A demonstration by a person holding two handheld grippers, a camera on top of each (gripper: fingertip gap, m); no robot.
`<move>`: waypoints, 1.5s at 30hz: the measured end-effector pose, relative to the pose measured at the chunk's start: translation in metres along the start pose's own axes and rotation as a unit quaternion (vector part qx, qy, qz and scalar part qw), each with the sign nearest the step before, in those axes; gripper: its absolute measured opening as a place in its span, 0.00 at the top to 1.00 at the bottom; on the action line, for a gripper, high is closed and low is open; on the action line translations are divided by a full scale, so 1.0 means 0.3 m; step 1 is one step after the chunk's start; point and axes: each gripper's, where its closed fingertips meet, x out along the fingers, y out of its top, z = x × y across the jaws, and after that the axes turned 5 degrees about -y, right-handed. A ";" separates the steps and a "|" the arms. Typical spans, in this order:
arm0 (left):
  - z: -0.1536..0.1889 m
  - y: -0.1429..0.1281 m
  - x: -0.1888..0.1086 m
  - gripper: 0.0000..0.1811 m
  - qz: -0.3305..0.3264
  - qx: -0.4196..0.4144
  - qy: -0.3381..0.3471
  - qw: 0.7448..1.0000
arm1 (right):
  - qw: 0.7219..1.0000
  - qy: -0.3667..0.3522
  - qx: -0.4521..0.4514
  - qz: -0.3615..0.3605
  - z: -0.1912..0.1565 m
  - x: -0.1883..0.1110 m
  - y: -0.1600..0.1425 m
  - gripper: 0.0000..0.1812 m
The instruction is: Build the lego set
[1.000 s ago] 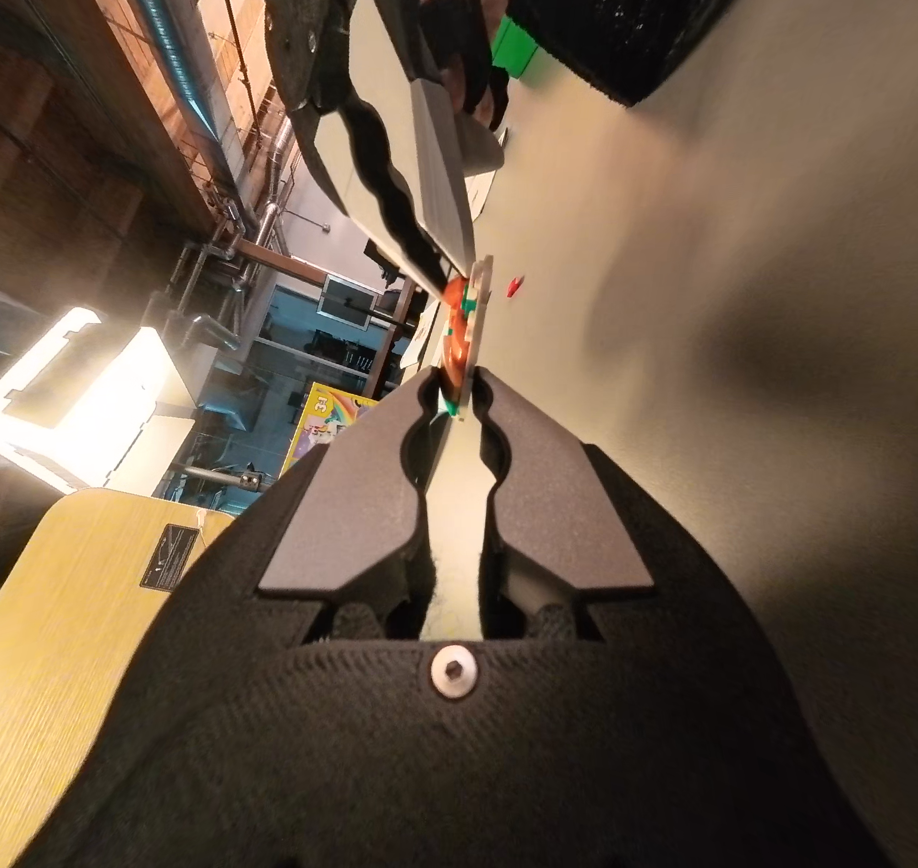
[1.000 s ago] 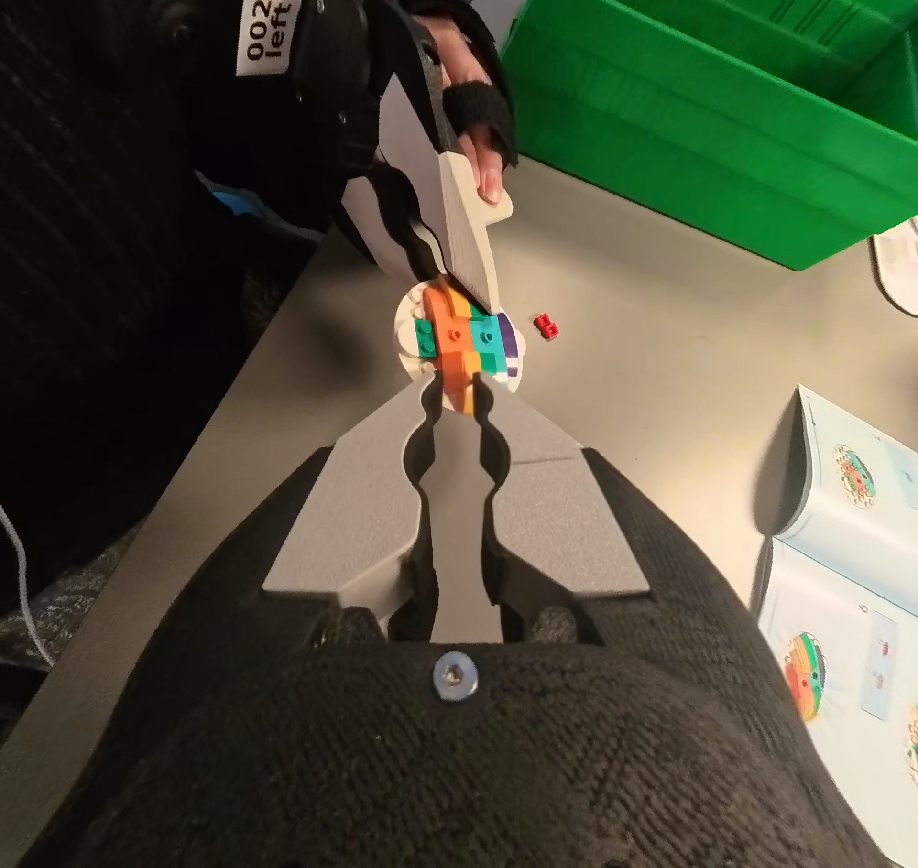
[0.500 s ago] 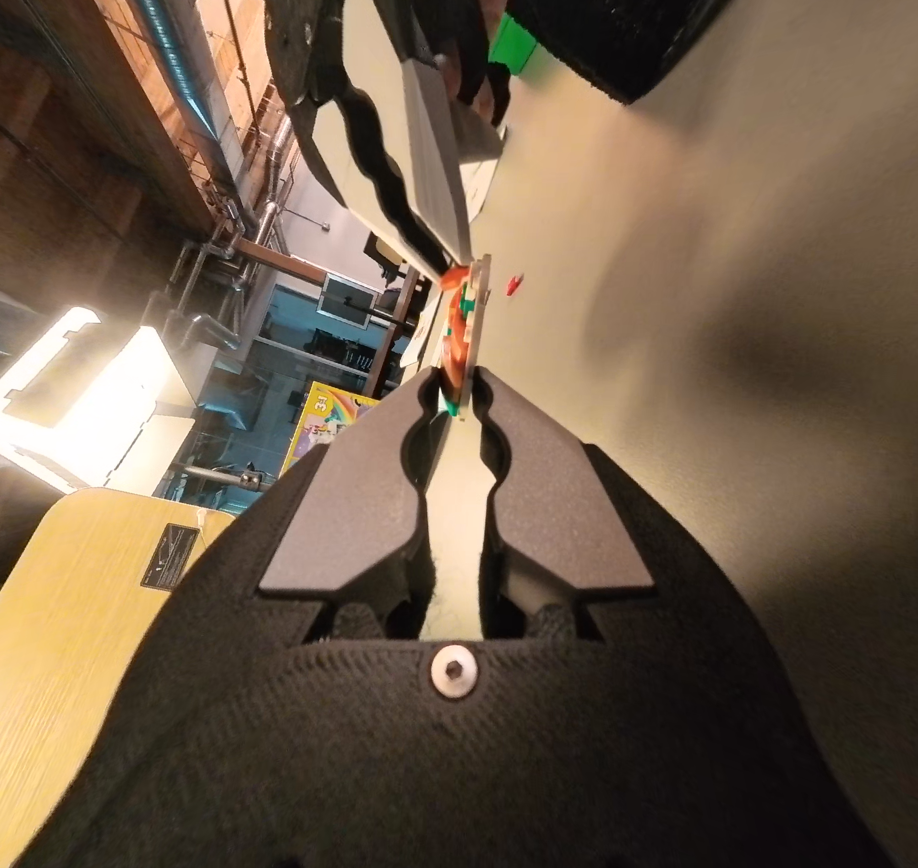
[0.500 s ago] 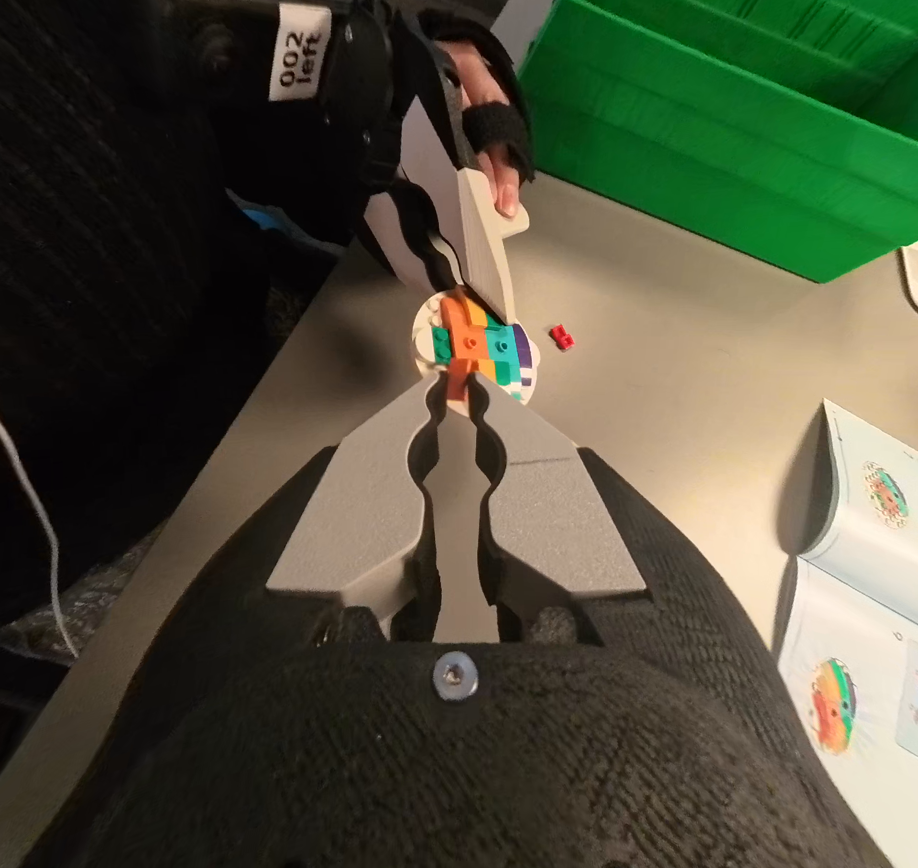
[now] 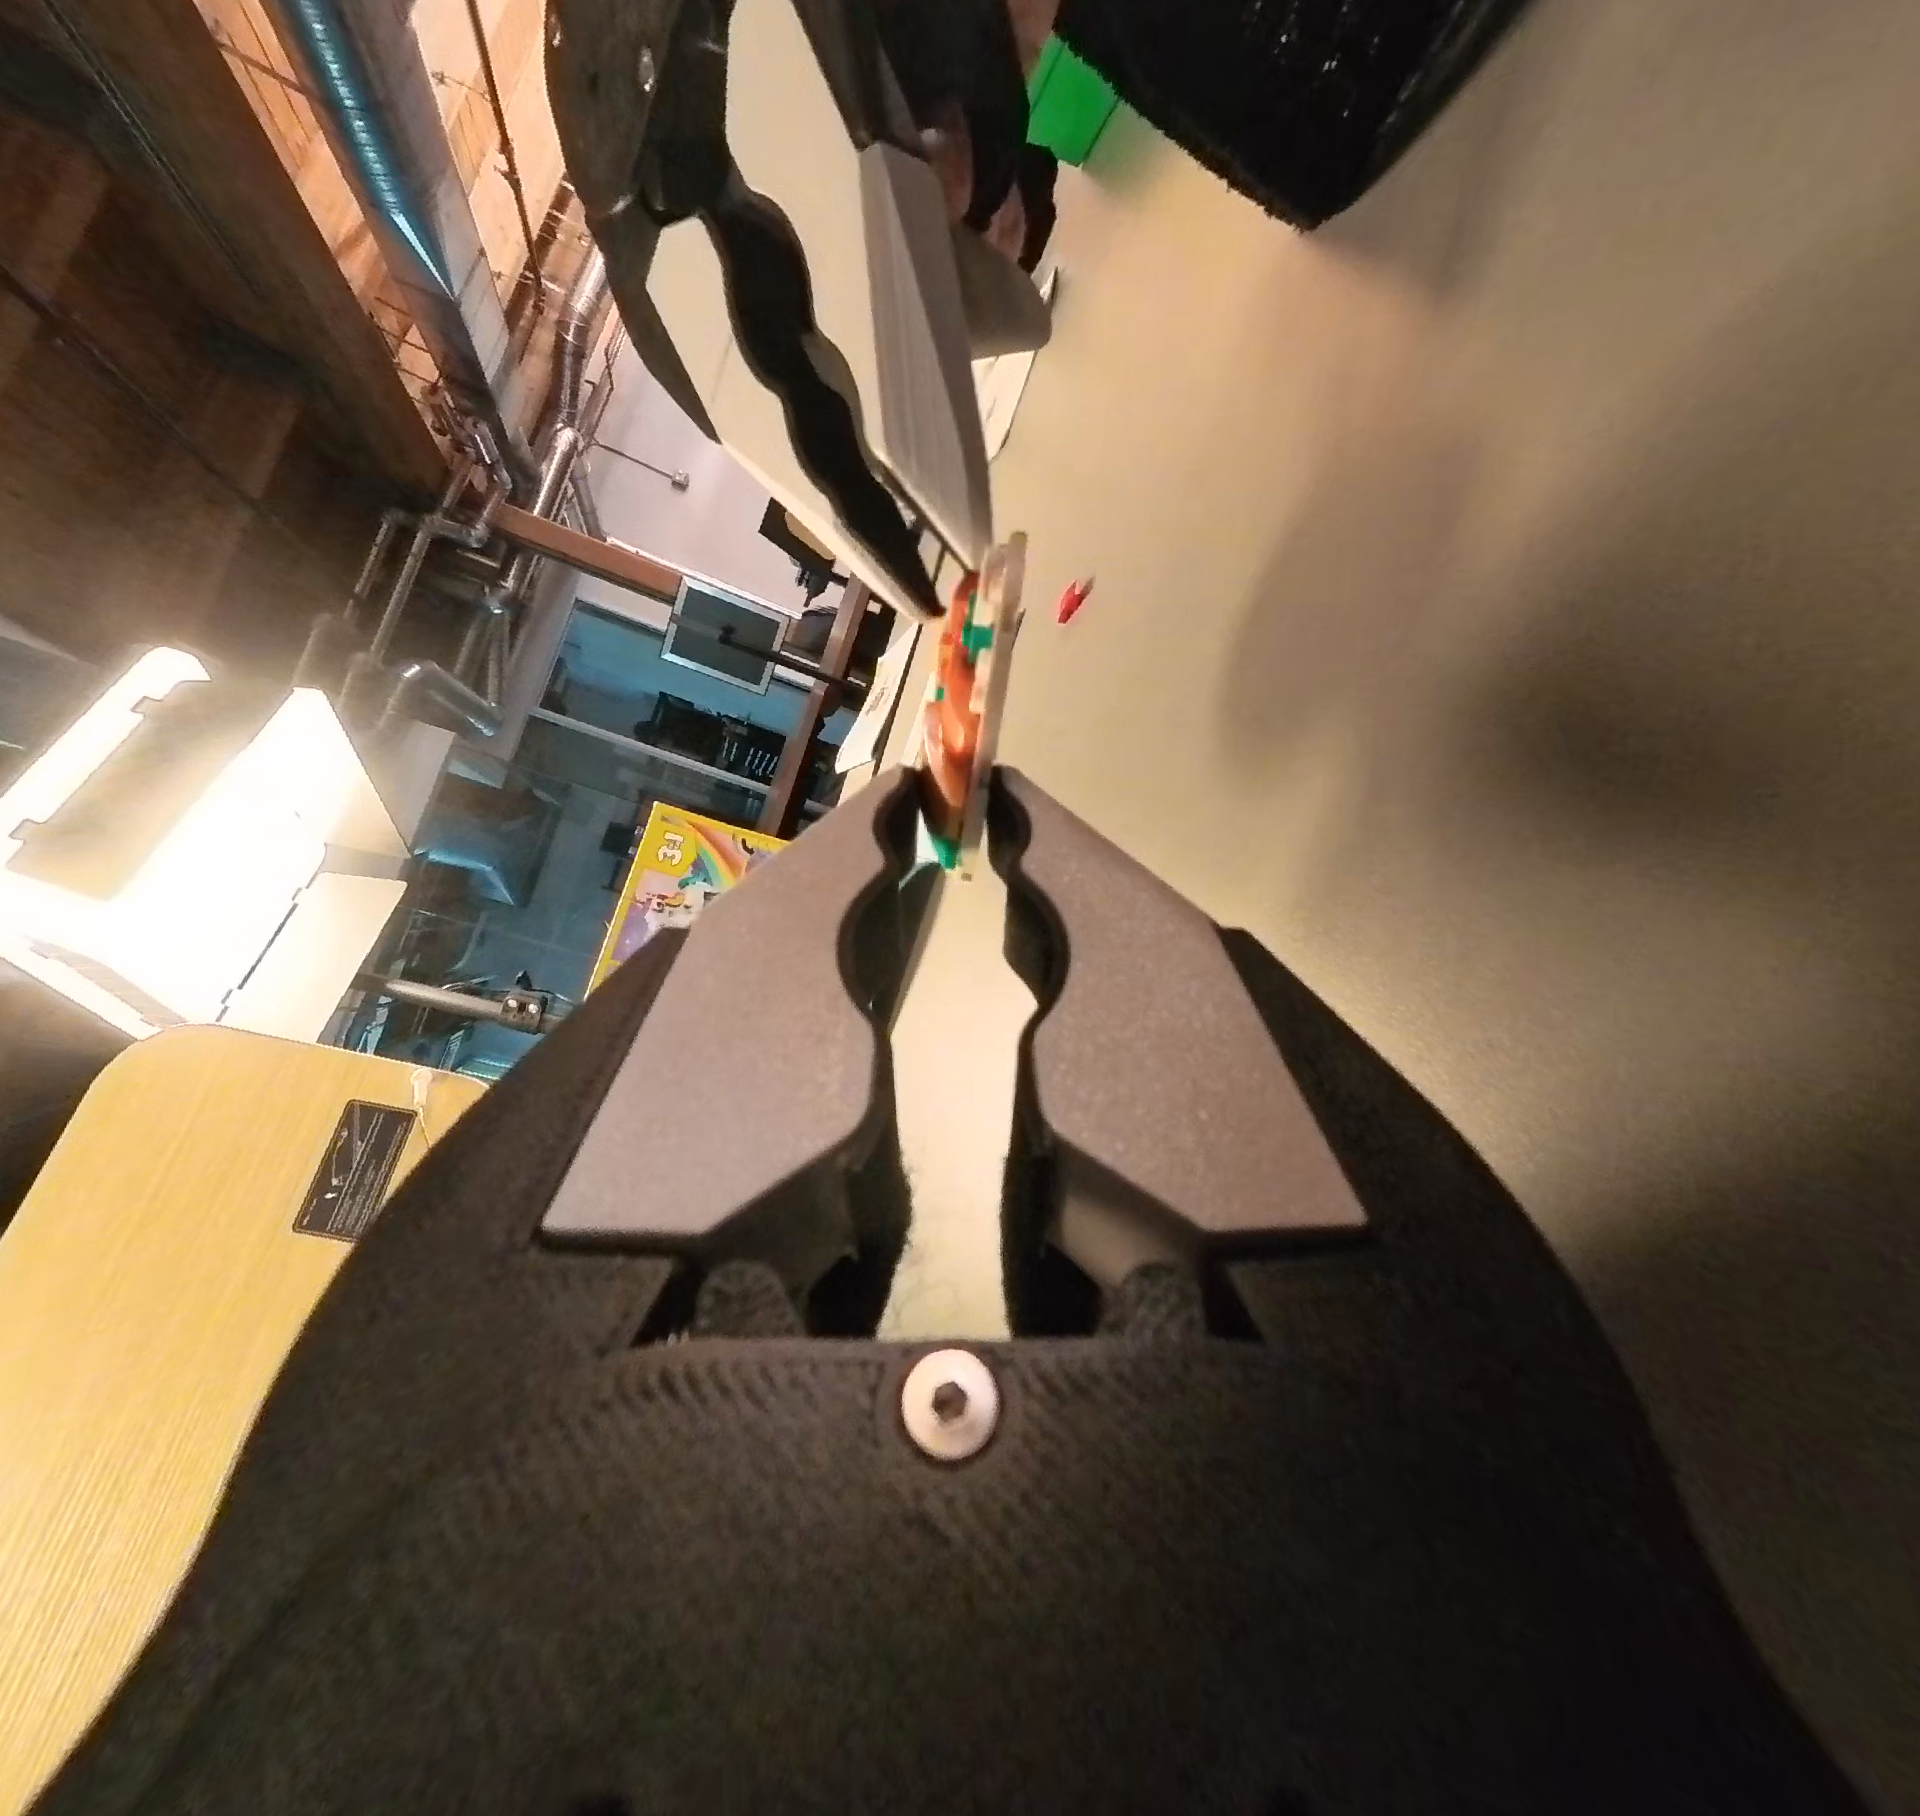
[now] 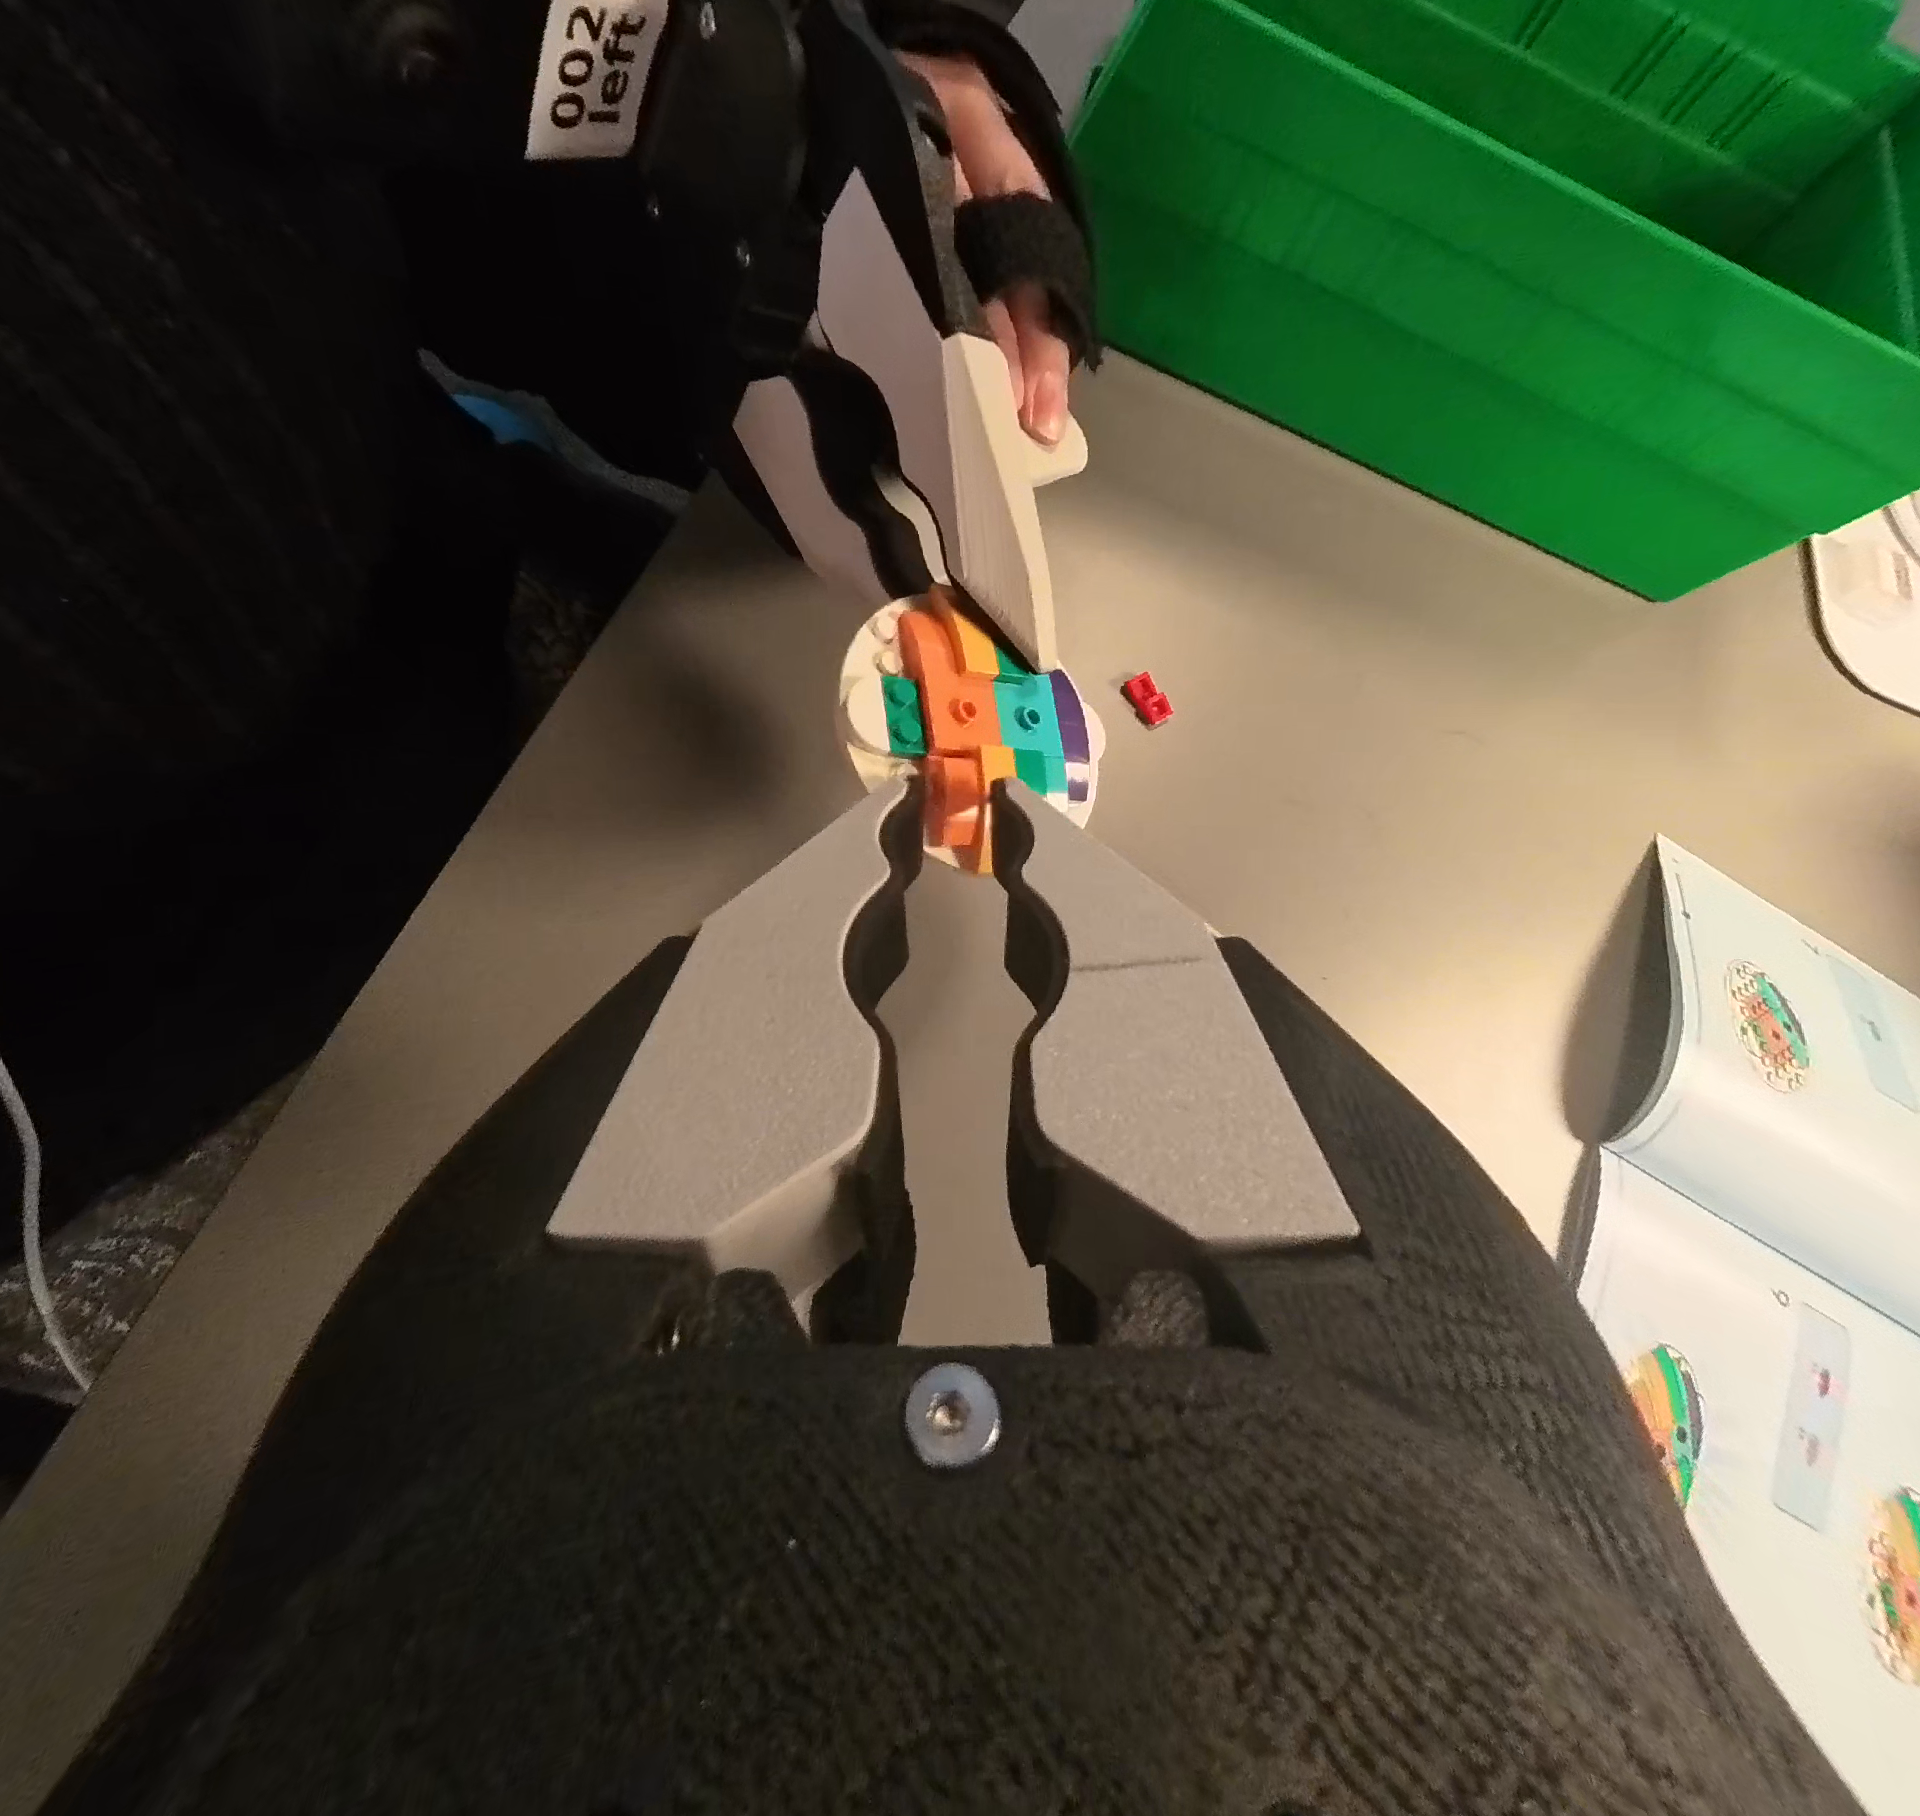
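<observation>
Right wrist view: right tool (image 6: 954, 810) is clenched on the orange piece at the near edge of the round lego build (image 6: 971, 722), held above the table (image 6: 1351, 779). Left tool (image 6: 961, 603) grips the build's far edge at 12 o'clock. Red brick (image 6: 1148, 699) lies at 1 o'clock; green bin (image 6: 1507, 312) farther.

Left wrist view: left tool (image 5: 951, 810) clamps the build edge-on.

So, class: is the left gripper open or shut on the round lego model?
Shut: the left gripper pinches the round lego model edge-on between its fingertips.
</observation>
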 end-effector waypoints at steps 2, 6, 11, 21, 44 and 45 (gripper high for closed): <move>0.000 0.002 0.000 0.94 0.001 0.000 0.000 1.000 | 1.000 -0.002 -0.001 0.001 0.000 0.000 0.000 0.95; -0.009 -0.017 0.004 0.94 -0.015 -0.001 0.008 1.000 | 1.000 -0.014 -0.008 0.002 0.004 -0.001 0.003 0.92; -0.017 -0.046 0.012 0.94 -0.039 -0.004 0.014 0.999 | 0.988 -0.104 -0.109 -0.019 0.027 -0.016 -0.008 0.67; -0.020 -0.054 0.014 0.94 -0.045 -0.010 0.015 0.999 | 0.894 -0.287 -0.326 -0.110 0.042 0.035 -0.044 0.83; -0.010 -0.063 0.016 0.93 -0.048 -0.039 -0.007 0.998 | 0.914 -0.329 -0.221 -0.084 0.065 0.058 -0.024 0.96; -0.009 -0.063 0.017 0.93 -0.047 -0.040 -0.007 0.998 | 0.918 -0.326 -0.212 -0.081 0.065 0.058 -0.025 0.96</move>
